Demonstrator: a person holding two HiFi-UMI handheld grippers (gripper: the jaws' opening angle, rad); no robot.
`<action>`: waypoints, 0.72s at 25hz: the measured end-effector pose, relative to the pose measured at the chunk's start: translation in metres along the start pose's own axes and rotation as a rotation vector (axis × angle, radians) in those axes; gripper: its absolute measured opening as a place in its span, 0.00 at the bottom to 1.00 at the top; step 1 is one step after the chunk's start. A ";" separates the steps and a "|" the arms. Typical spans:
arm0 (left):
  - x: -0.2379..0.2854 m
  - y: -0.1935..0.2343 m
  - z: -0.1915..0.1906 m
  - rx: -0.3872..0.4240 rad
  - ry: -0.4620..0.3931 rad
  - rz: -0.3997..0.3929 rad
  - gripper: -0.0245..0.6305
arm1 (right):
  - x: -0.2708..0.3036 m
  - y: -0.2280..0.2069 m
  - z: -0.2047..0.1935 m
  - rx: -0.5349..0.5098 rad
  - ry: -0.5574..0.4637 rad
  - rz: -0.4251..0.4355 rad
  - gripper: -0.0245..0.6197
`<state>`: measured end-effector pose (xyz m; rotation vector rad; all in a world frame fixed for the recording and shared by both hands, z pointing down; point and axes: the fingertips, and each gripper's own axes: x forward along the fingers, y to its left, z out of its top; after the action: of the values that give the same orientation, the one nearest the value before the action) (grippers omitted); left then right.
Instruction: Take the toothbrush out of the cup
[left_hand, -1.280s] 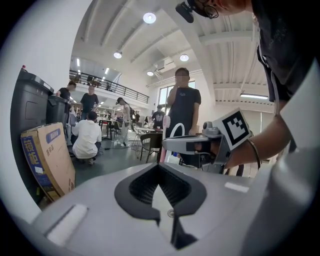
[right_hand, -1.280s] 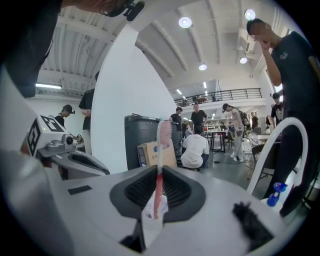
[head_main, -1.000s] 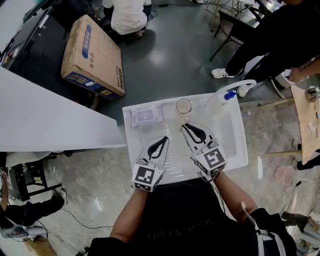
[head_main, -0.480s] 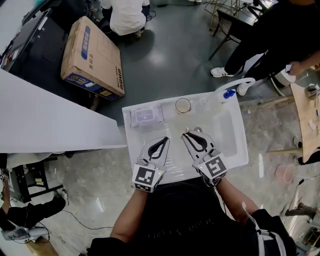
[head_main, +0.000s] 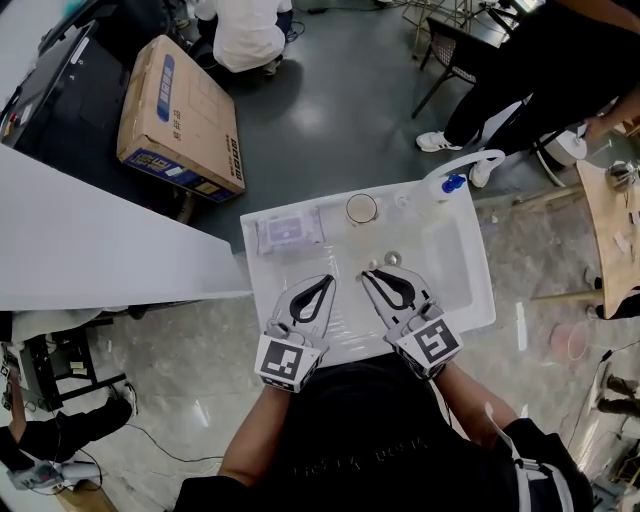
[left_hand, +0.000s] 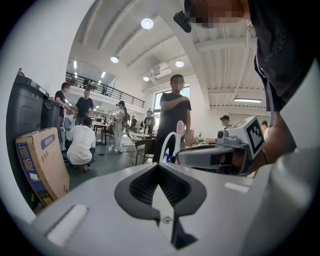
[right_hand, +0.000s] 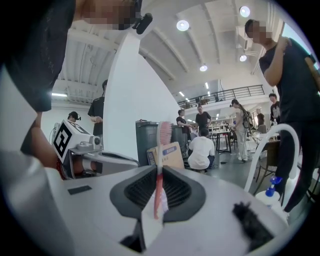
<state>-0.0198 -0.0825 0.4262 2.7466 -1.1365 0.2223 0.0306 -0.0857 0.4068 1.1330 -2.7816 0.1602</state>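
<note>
A pink toothbrush (right_hand: 160, 170) stands upright between the jaws of my right gripper (right_hand: 160, 169), which is shut on its handle; the bristled head (right_hand: 164, 131) pokes above the tips. In the head view this gripper (head_main: 371, 273) hovers over the white counter (head_main: 300, 262), a short way nearer me than the round cup (head_main: 361, 209) at the back edge. The cup looks empty from above. My left gripper (head_main: 322, 283) hangs beside the right one with its jaws shut and nothing in them; its own view shows the tips (left_hand: 159, 166) meeting.
A pack of wipes (head_main: 288, 232) lies at the counter's back left. A white faucet (head_main: 462, 165) with a blue-capped bottle (head_main: 455, 185) stands at the back right, above the sink basin (head_main: 448, 262). A cardboard box (head_main: 178, 115) and several people are on the floor beyond.
Both grippers have risen and drawn back toward me. The right one, with the toothbrush in it, is now farther from the cup.
</note>
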 end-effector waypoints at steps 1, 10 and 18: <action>-0.001 -0.001 0.005 0.001 -0.005 0.000 0.05 | -0.001 0.001 0.004 -0.002 -0.003 0.001 0.10; -0.009 -0.005 0.031 -0.023 -0.012 0.019 0.05 | -0.010 0.010 0.031 0.003 -0.044 0.016 0.10; -0.006 -0.006 0.032 -0.016 -0.009 0.004 0.05 | -0.013 0.011 0.029 0.004 -0.017 0.016 0.10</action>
<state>-0.0173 -0.0803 0.3929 2.7343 -1.1403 0.2010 0.0297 -0.0739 0.3751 1.1184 -2.8070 0.1589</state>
